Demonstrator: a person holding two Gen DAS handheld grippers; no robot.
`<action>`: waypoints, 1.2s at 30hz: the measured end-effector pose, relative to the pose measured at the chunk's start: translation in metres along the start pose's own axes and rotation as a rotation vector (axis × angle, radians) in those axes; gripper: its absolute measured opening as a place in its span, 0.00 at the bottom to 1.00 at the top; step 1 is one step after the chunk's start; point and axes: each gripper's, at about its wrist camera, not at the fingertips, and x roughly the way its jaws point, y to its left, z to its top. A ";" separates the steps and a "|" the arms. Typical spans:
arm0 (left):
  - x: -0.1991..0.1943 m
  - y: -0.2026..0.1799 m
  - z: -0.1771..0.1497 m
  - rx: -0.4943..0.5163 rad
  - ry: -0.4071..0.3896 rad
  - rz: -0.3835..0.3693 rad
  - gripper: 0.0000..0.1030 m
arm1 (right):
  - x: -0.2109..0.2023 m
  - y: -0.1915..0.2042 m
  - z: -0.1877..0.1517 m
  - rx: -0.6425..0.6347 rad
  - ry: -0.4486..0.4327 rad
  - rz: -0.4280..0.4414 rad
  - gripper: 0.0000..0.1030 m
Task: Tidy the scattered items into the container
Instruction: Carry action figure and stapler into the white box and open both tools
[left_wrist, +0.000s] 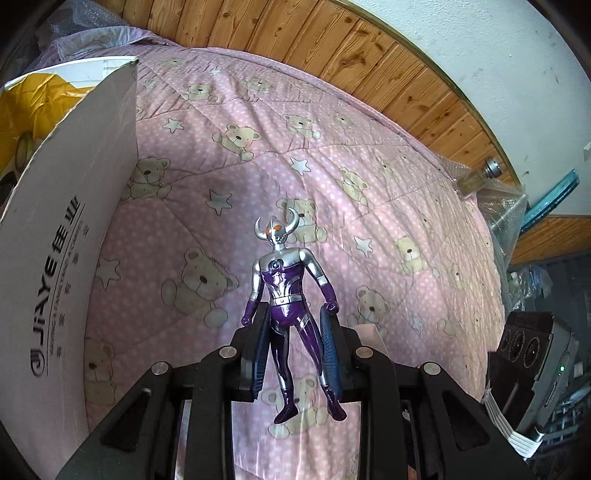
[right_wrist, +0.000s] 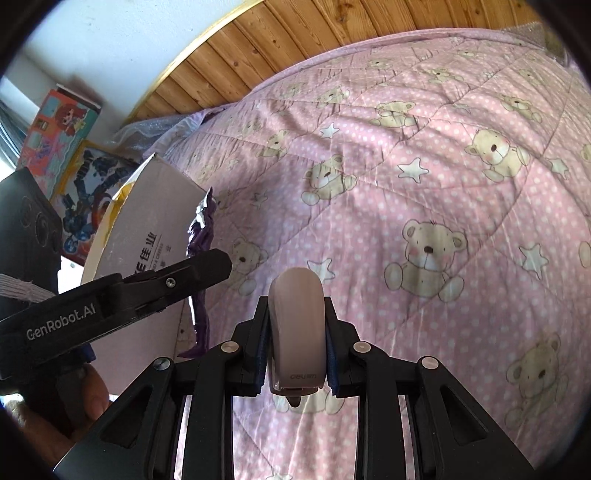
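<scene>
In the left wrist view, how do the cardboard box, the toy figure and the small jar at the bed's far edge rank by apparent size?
1. cardboard box
2. toy figure, though nearness to the camera enlarges it
3. small jar, which is farthest away

toy figure (left_wrist: 291, 306) between left gripper (left_wrist: 294, 334) fingers; box (left_wrist: 66, 229) left, on quilt (left_wrist: 369, 221)

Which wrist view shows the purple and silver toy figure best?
The left wrist view: the toy figure faces the camera head to feet, clamped at the hips in the left gripper. The right wrist view shows it only side-on, partly hidden behind that gripper.
</scene>
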 end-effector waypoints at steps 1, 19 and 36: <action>-0.006 0.000 -0.006 0.001 -0.002 -0.005 0.27 | -0.005 0.003 -0.005 0.001 -0.004 0.000 0.25; -0.091 -0.006 -0.081 0.075 -0.075 -0.083 0.27 | -0.069 0.057 -0.067 -0.055 -0.077 -0.046 0.26; -0.156 0.016 -0.105 0.092 -0.194 -0.161 0.27 | -0.085 0.118 -0.085 -0.154 -0.097 -0.042 0.26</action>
